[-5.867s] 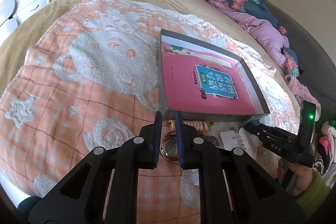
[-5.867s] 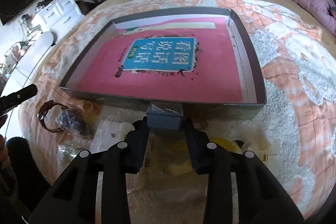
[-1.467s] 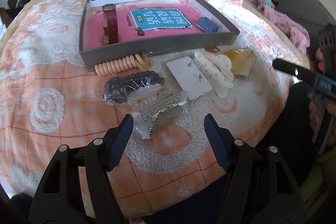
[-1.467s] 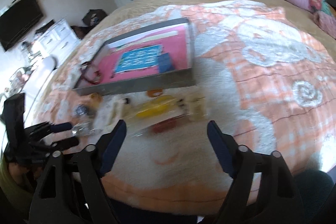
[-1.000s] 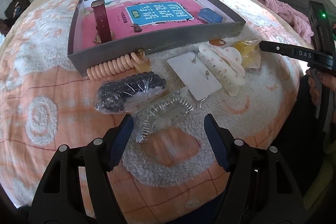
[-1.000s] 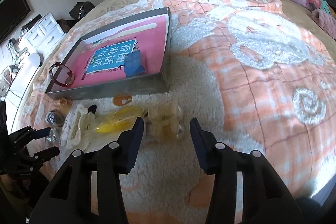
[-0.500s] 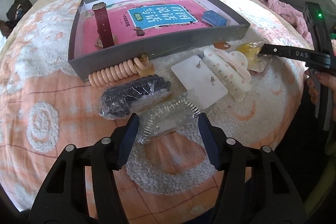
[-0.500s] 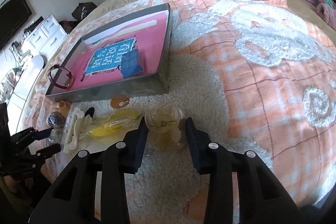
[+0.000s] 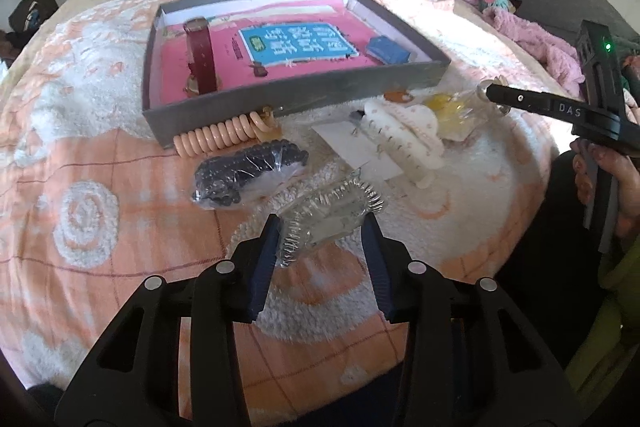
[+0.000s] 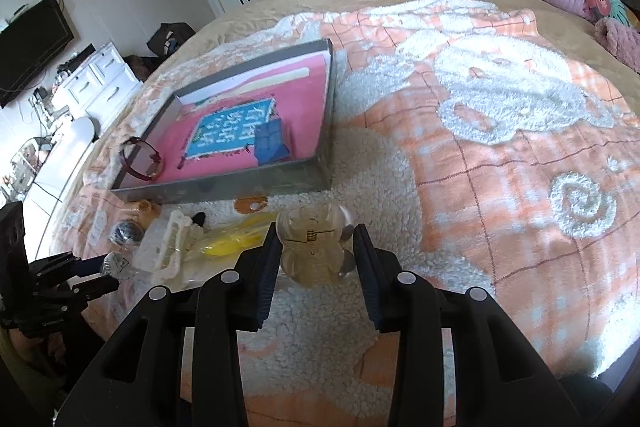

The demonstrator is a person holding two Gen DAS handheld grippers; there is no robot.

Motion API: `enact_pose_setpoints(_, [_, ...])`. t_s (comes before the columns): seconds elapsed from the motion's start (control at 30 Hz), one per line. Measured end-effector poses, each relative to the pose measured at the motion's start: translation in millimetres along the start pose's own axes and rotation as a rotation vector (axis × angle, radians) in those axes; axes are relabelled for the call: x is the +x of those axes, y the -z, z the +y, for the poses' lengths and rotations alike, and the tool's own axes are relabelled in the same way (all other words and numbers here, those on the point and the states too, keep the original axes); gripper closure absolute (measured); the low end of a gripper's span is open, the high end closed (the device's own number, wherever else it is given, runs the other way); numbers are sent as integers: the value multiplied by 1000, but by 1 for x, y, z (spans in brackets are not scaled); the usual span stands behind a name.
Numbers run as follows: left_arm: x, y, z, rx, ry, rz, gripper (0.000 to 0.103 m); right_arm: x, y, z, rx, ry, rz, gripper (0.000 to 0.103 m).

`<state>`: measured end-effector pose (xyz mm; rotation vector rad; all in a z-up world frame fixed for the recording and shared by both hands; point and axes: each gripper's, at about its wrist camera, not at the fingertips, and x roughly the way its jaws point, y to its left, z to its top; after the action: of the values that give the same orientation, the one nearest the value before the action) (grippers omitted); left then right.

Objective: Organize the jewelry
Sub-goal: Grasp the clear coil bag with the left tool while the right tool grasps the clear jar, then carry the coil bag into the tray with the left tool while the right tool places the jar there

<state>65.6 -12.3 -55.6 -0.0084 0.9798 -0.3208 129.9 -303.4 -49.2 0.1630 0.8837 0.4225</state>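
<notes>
Left claw (image 9: 322, 227) open astride bagged silver bracelet (image 9: 330, 213); right claw (image 10: 315, 241) open astride clear hair clip (image 10: 314, 247).

Left gripper (image 9: 324, 227): jaws narrowed from wide open, now bracketing the clear-bagged silver coil bracelet (image 9: 330, 217).
Right gripper (image 10: 316, 243): advanced and narrowed, now flanking the translucent amber hair claw clip (image 10: 314, 247).
Dark red strap watch (image 9: 200, 55): moved into grey tray (image 9: 292, 97).
</notes>
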Motion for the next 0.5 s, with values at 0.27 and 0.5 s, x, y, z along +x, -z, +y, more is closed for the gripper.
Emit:
enact_pose_setpoints(0.27, [-23, -18, 1, -7, -14, -58, 70, -13, -13, 17, -53, -22, -41, 68])
enact_pose_setpoints(0.5, [-25, -42, 8, -27, -22, -97, 70, -9, -29, 31, -95, -46, -59, 68])
